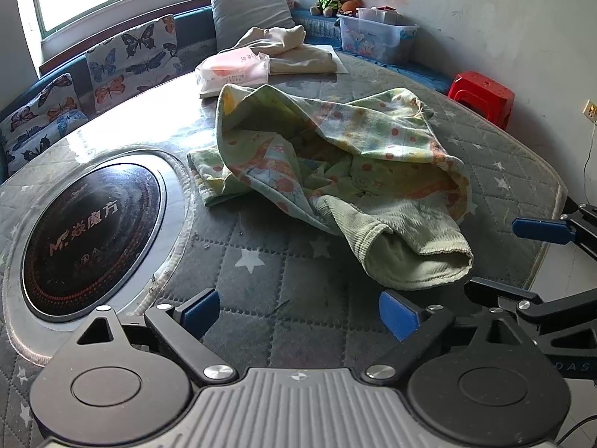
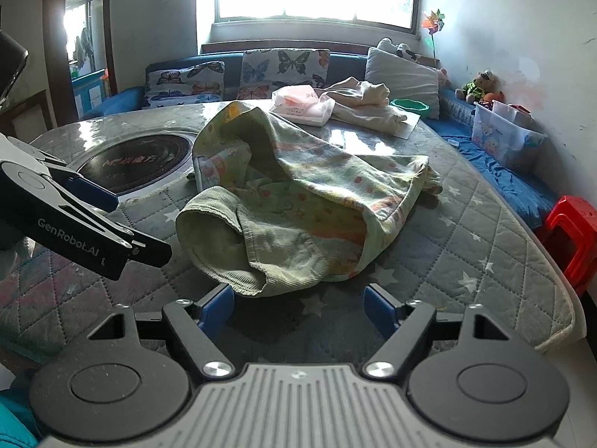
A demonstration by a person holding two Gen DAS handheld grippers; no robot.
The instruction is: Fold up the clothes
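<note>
While daylight floods the window behind, the left wrist camera shows the left gripper (image 1: 298, 315) poised over a quilted, star-printed table cover (image 1: 268, 272), its two blue pads spread wide with nothing between them. One crumpled green garment (image 1: 335, 156) with a pastel print lies at the table's centre, its ribbed cuff (image 1: 418, 250) nearest the camera, just beyond the right-hand pad and not touching it. One round black cooktop (image 1: 93, 235) is set into the table at near left. Farther back sit one pink tissue pack (image 1: 233, 72) and one cream garment (image 1: 294, 50), touching. Three butterfly cushions (image 1: 130, 63) and one grey pillow (image 1: 250, 15) line the far bench; one clear storage box (image 1: 377, 37) and one red stool (image 1: 481, 97) stand at far right. One blue pad of the right gripper (image 1: 541, 229) enters from the right edge.

Seen from the right wrist camera, the right gripper (image 2: 298, 310) likewise stands open and empty, its left pad just beside the ribbed cuff (image 2: 220, 239) of the same green garment (image 2: 309, 194). The left gripper (image 2: 93, 190) reaches in from the left, near the cooktop (image 2: 145, 164). Beyond lie the tissue pack (image 2: 302, 106) and cream garment (image 2: 362, 104); only two butterfly cushions (image 2: 283, 71) show here, with the grey pillow (image 2: 403, 74), storage box (image 2: 503, 138) and red stool (image 2: 571, 231) to the right.
</note>
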